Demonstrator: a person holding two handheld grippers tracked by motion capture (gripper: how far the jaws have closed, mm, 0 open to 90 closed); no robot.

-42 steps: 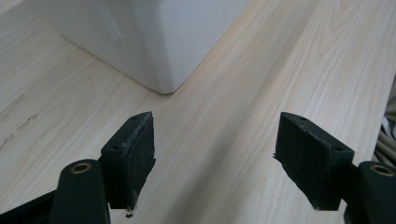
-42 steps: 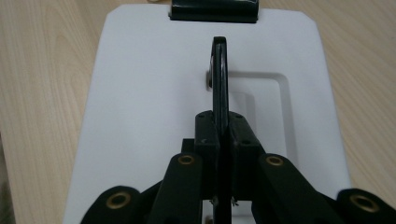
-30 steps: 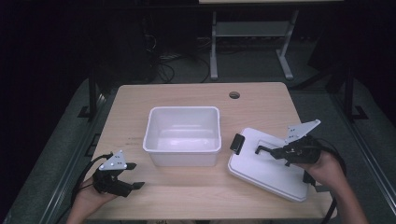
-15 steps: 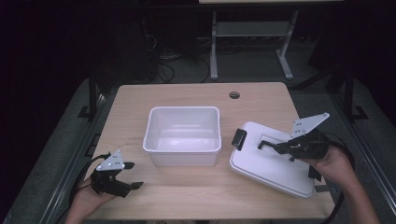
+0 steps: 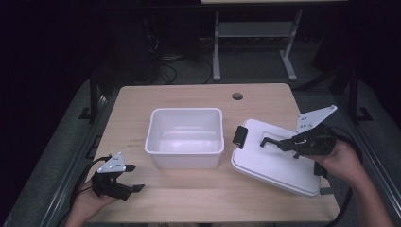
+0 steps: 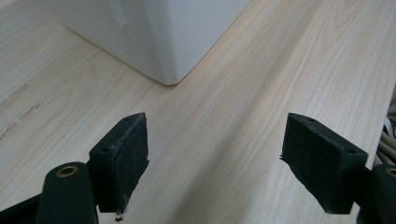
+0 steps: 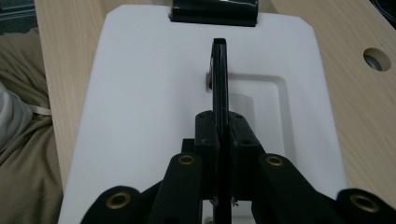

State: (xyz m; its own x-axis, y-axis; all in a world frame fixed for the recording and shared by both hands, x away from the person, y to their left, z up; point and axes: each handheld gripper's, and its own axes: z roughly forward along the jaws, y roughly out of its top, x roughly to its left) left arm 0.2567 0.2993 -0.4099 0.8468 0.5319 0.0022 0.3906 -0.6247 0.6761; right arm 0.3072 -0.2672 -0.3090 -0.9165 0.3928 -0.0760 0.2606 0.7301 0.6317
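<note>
Lid (image 5: 276, 163), white with a black handle (image 7: 219, 70) along its middle and a black latch (image 5: 240, 137) at the end nearest the bin, lay to the right of the open white bin (image 5: 186, 137). Right hand-held gripper (image 5: 276, 143) was clenched on the handle; in the right gripper view its jaws pinched the black bar edge-on. The latch end appeared tilted up off the desk (image 5: 198, 194), though the high view left it unclear whether the far edge still rested on the wood. Left hand-held gripper (image 5: 132, 177) was released, jaws wide with only bare desk between them, in front of the bin's left corner and apart from it.

Progress, judged: grasp on the lid done, lift just begun. Remaining: carry the lid over the bin, align it with the rim, seat it, close the latch. Bin interior looked empty.
</note>
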